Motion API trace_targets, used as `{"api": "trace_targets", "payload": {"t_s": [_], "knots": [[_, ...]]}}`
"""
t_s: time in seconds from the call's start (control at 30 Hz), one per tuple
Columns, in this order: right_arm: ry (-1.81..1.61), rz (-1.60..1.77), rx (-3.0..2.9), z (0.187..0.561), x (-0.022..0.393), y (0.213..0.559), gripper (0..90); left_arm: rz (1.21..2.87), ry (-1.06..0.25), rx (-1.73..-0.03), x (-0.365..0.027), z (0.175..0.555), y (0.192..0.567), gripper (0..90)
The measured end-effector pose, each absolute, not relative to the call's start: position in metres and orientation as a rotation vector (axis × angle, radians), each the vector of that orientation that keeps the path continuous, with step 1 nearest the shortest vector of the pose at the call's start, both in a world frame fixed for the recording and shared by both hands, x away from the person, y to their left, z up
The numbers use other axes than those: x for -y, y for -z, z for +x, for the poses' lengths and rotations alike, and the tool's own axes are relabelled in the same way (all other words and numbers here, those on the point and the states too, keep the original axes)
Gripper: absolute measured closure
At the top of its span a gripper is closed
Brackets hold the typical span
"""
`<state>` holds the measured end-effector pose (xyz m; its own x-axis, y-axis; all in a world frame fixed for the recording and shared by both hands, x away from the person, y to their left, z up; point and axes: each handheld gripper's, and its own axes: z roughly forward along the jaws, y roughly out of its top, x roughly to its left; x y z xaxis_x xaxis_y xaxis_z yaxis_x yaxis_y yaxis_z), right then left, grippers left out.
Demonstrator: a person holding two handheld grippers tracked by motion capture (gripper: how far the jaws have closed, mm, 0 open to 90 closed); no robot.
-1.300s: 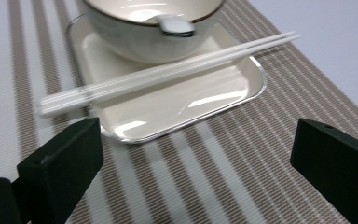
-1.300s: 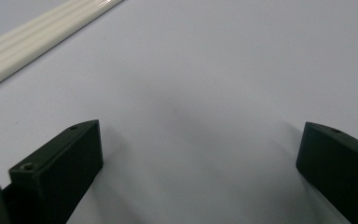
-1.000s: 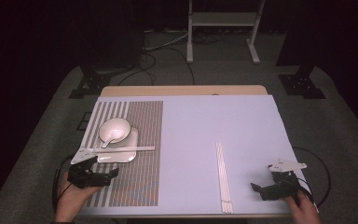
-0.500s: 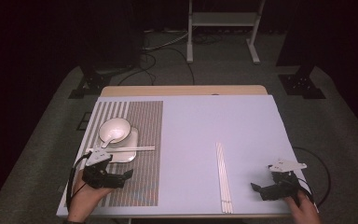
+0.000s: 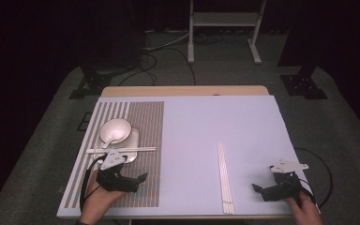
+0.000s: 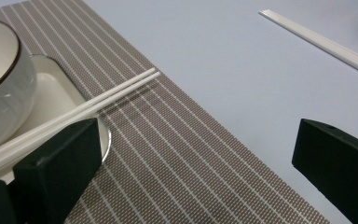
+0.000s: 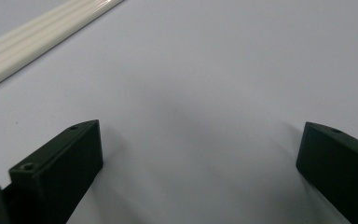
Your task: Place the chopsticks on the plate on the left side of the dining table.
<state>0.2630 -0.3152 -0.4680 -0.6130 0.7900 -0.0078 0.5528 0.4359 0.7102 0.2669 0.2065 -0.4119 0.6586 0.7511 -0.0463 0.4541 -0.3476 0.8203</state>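
Where the high view looks down on the table (image 5: 192, 131), the left gripper (image 5: 133, 180) sits over the striped placemat (image 5: 143, 126) at the near left, its jaws spread apart and holding nothing, pointing toward the middle of the table. Just beyond it lies a pair of white chopsticks (image 5: 121, 150) resting across the near edge of a white plate (image 5: 132, 140), and a white bowl (image 5: 116, 131) with a spoon (image 5: 108, 141) in it stands on that plate. Well apart, on the bare light-blue surface at the right, a second set of chopsticks (image 5: 224, 178) lies lengthwise toward the near edge. The right gripper (image 5: 261, 191) rests near the front right corner, just to the right of that set, jaws parted and empty, aimed toward it. Seen from the left gripper view, the two black jaws stand wide apart with only placemat (image 6: 177, 158) between them; the chopsticks on the plate (image 6: 98, 100) run past the left jaw, their tips reaching over the mat, beside the bowl (image 6: 0, 88), and the other chopsticks (image 6: 321, 42) lie far off at the upper right. Through the right gripper view, the jaws are again wide open over bare table (image 7: 205, 93), with the loose chopsticks (image 7: 42, 32) crossing the upper left corner, clear of both jaws.
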Motion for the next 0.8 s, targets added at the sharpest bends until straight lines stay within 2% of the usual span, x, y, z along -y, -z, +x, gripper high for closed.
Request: {"api": "trace_targets", "payload": {"t_s": [0.3,0.8], "knots": [[-0.975,1.150,-2.355,0.263,0.315,0.468,0.0,1.989,-0.426,-0.883,-0.188,0.268,0.413,0.4],[-0.975,1.148,-2.355,0.263,0.315,0.468,0.0,2.062,-0.395,-0.791,-0.154,0.274,0.431,0.4]]}}
